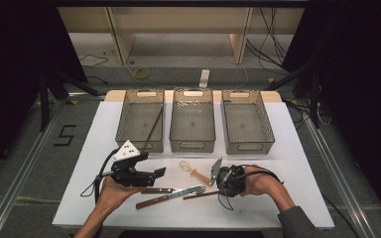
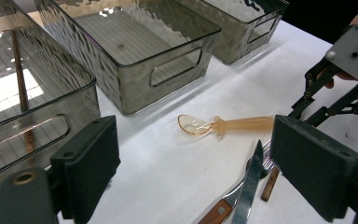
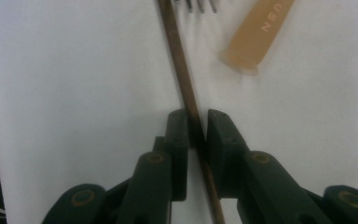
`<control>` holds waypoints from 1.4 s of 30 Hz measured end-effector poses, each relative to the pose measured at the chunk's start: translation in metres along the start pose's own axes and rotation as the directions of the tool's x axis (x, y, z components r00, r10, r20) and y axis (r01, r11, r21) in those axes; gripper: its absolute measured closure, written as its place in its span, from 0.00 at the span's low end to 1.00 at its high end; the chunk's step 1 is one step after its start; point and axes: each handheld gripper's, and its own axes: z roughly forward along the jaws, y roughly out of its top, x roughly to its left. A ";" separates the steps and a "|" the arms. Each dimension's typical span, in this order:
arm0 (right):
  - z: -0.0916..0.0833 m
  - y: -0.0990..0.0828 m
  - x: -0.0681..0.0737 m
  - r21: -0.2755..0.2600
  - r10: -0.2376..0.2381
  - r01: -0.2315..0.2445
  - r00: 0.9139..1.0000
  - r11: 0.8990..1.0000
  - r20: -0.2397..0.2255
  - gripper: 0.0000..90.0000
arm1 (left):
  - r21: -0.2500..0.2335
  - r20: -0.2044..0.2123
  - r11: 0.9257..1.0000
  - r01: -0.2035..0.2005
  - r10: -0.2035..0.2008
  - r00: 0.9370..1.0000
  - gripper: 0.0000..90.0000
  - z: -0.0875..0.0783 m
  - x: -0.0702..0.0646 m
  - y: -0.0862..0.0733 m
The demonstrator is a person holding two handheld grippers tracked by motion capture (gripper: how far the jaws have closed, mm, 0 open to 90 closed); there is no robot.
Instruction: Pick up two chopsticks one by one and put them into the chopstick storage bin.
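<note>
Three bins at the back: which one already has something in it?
The left bin: a brown chopstick lies slanted inside it. The middle bin and right bin hold nothing that I can make out.

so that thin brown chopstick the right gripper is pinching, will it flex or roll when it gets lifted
The chopstick looks straight and rigid, probably wood, so it should stay stiff. It is slim, so likely light. The right gripper pinches it near one end, so the long free end may droop or pivot between the narrow pads. If released on the flat white table, it could roll.
</note>
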 end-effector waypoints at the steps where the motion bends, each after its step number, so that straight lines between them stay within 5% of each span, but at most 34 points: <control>1: 0.000 0.000 0.001 -0.001 -0.018 0.018 1.000 1.000 -0.002 0.92 | 0.000 0.001 1.000 0.001 -0.001 1.000 0.17 0.000 0.000 0.000; 8: -0.001 0.000 0.005 0.001 -0.080 0.080 0.997 0.997 -0.006 0.95 | 0.007 0.002 1.000 0.000 0.000 1.000 0.17 0.001 0.001 -0.001; 16: -0.005 -0.003 0.008 -0.011 -0.097 0.097 0.995 0.995 -0.027 0.95 | 0.014 0.008 1.000 -0.008 0.008 1.000 0.17 0.003 -0.001 -0.001; 28: -0.029 0.001 0.013 -0.085 -0.103 0.107 0.994 0.991 0.042 0.95 | 0.053 0.047 0.997 -0.054 0.052 0.998 0.17 0.013 -0.013 -0.001; 36: -0.035 0.005 0.016 -0.104 -0.118 0.125 0.991 0.987 0.066 0.95 | 0.095 0.097 0.991 -0.095 0.085 0.992 0.18 0.020 -0.023 -0.001; 42: -0.038 0.010 0.019 -0.102 -0.141 0.149 0.987 0.984 0.082 0.95 | 0.157 0.137 0.975 -0.157 0.136 0.981 0.19 0.028 -0.034 -0.001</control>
